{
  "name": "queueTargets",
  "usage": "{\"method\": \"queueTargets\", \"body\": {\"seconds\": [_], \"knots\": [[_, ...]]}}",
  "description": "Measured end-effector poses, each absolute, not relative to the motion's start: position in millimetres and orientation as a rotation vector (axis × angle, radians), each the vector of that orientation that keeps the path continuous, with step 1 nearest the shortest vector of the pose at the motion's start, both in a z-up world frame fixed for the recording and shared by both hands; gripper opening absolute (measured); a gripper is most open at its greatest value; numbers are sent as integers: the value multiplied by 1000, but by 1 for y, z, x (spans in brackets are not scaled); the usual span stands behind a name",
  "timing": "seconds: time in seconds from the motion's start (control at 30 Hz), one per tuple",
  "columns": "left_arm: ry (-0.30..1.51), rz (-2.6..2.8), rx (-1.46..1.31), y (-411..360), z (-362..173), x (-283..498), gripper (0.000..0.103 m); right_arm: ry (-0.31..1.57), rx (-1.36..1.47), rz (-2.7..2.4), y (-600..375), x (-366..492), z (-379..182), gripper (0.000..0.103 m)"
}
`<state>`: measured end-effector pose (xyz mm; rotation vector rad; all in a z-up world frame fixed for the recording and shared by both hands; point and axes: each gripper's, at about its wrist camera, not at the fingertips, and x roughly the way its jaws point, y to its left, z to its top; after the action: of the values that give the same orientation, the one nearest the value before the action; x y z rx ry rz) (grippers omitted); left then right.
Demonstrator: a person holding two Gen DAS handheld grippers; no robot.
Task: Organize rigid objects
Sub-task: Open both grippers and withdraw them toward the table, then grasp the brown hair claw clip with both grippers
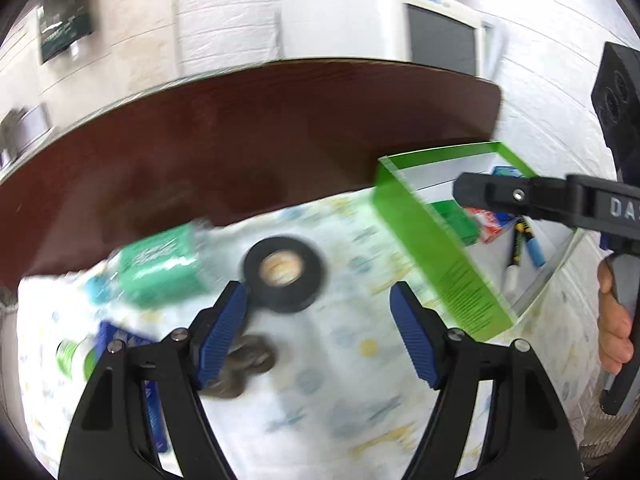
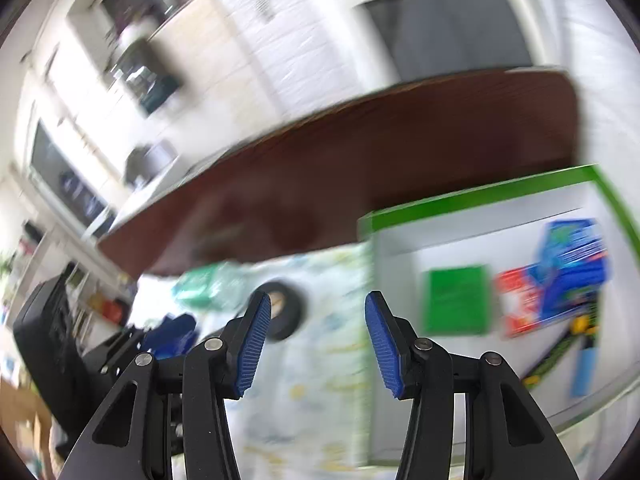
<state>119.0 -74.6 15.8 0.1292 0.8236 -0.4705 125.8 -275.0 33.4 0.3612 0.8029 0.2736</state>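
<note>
Patterned cloth (image 1: 340, 400) over a dark wooden table (image 1: 240, 140), white brick wall behind; both views motion-blurred. Left gripper (image 1: 318, 294): jaws spread wide, nothing between the pads, pointing steeply down at the cloth. Black tape roll (image 1: 285, 274) just beyond the tips, offset toward the left finger, whose pad overlaps the roll's near edge in the left wrist view; actual contact not decidable through the blur. Roll flat on the cloth, core hole upward, hence round with no long axis to align to; any approach across its diameter equally valid, provided a small shift leftward in that view to centre it between the jaws. Dark lumpy item (image 1: 248, 360) under the same finger, identity unclear. Further left, a green wrapped pack (image 1: 160, 268) and some blue and green small items, too smeared to name. Right gripper (image 2: 318, 304): jaws partly apart and likewise empty, hanging above the cloth beside the near left wall of the green-rimmed cardboard box (image 2: 460, 200). Inside the box, a flat green pack (image 2: 456, 300), a red pack (image 2: 516, 304), a blue pack (image 2: 572, 264) and marker pens (image 1: 516, 248) along the far side. Tape roll ahead and left of the right jaws, well apart from the box. Judged nearer hand for the roll: the left; judged destination: the box to its right, past the right gripper.
</note>
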Motion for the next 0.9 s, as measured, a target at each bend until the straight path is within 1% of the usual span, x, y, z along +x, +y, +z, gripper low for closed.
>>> {"method": "queueTargets", "body": {"seconds": [0.27, 0.4, 0.63, 0.9], "knots": [[922, -401, 12, -1, -17, 112, 74, 952, 318, 366, -200, 132, 1, 51], [935, -411, 20, 7, -26, 106, 75, 980, 306, 357, -178, 135, -6, 51], [931, -430, 66, 8, -38, 104, 79, 1009, 311, 352, -160, 141, -16, 51], [923, -418, 54, 20, -42, 116, 80, 1056, 337, 360, -145, 158, -32, 51]]}}
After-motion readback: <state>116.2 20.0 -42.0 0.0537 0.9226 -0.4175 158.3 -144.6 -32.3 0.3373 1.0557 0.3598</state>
